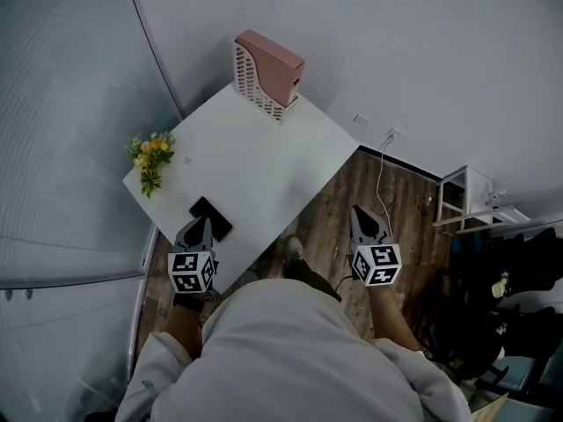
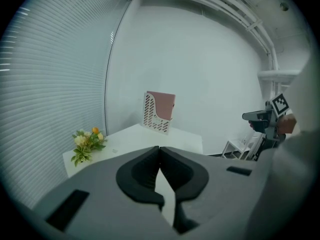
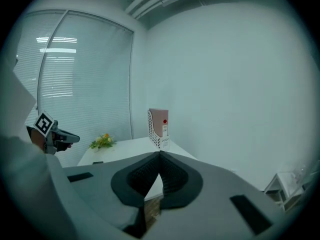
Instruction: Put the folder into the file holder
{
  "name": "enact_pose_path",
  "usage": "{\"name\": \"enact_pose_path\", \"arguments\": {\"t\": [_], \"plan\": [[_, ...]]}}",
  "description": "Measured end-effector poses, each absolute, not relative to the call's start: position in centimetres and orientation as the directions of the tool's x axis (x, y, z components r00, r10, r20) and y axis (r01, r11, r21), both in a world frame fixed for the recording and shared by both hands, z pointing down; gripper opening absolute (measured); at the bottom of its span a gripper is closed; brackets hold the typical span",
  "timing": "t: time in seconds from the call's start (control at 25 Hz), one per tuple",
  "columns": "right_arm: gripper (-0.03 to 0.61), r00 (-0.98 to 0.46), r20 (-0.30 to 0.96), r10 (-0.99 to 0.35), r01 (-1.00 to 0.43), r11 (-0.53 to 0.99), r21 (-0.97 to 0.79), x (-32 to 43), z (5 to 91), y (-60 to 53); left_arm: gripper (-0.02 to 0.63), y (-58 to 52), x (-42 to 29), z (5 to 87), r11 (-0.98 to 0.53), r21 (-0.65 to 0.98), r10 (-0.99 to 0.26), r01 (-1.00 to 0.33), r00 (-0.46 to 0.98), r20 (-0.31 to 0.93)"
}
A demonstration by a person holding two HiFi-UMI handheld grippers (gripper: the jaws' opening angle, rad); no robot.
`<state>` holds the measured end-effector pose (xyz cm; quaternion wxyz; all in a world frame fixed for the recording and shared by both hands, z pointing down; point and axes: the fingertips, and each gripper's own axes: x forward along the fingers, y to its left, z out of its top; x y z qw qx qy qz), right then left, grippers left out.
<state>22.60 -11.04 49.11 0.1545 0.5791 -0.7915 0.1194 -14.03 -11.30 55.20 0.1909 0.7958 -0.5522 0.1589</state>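
Observation:
A pink folder stands upright inside the white perforated file holder at the far end of the white table. The left gripper view shows the same holder with the folder in it, far ahead. My left gripper hovers over the table's near corner, shut and holding nothing. My right gripper hangs over the wooden floor to the right of the table, jaws shut together and empty. Both are far from the holder.
A small bunch of yellow and orange flowers lies at the table's left edge. A flat black object lies just ahead of the left gripper. A white cable runs down the wall, and a white rack stands at right.

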Motion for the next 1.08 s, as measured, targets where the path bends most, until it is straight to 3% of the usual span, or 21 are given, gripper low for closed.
{"name": "enact_pose_path", "arguments": {"t": [1.08], "plan": [[0.012, -0.306, 0.359, -0.882, -0.945, 0.326, -0.005, 22.1, 49.0, -10.9, 0.009, -11.3, -12.3, 55.5, -0.331, 0.125, -0.81, -0.935, 0.35, 0.47]]}}
